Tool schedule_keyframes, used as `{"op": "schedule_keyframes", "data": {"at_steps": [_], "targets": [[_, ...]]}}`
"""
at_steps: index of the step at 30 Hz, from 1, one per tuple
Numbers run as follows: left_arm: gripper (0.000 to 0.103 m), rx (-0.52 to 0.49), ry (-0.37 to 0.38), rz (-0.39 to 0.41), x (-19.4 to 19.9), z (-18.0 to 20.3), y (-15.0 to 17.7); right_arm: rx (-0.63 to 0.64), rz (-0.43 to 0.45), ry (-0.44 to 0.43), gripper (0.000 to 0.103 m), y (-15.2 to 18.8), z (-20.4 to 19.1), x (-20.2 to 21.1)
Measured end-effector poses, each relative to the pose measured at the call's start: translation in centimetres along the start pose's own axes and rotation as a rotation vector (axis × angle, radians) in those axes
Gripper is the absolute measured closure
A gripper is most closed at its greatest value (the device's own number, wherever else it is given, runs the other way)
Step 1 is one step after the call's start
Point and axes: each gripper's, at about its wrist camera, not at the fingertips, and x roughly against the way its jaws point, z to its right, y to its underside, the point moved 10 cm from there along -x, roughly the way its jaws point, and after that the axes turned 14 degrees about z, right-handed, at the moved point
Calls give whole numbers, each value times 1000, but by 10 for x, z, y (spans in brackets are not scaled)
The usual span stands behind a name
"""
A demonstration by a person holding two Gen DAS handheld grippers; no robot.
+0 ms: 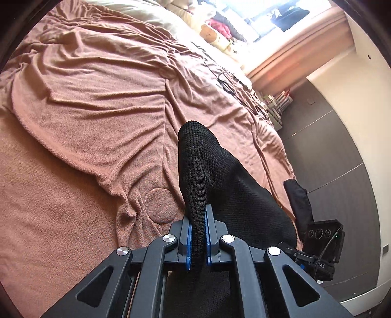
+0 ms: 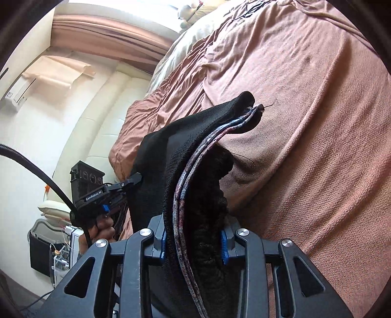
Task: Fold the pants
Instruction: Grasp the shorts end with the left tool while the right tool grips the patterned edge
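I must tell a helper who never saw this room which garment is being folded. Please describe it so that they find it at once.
Look at the bed with the pink blanket. Above its near edge hang the black knit pants, pinched in the left gripper and the right gripper. Only they are black, with a multicoloured trim.

A bedroom in a home. A wide bed (image 1: pixel 85 102) covered with a rumpled pink-brown blanket (image 2: pixel 305 122) fills most of both views. A bright window (image 1: pixel 256 14) with a pink curtain (image 1: pixel 300 49) sits at upper right, clutter beneath it, possibly clothes. A cream padded headboard (image 2: pixel 102 117) stands at left.
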Motion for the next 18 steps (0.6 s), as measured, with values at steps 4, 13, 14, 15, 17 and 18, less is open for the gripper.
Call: {"op": "schedule_keyframes", "data": {"at_steps": [4,13,14,15,17,18], "targets": [[95,-15,9,34,18,12,-3,45,16,2,74,4,-18,7],[95,-39,48,119,62,43,-11,143,64,-17,74,8,-56,39],[95,-44,52,125,68,47,-11,150,69,-18,74,9,-59,42],[95,-48,55,132,73,51,-11,159,75,-18,74,10,-63,46],[95,-53,57,149,84,56,-12,175,84,-23,74,13,-71,54],[95,-53,55,160,89,58,-13,182,88,-27,74,14,-74,57]]}}
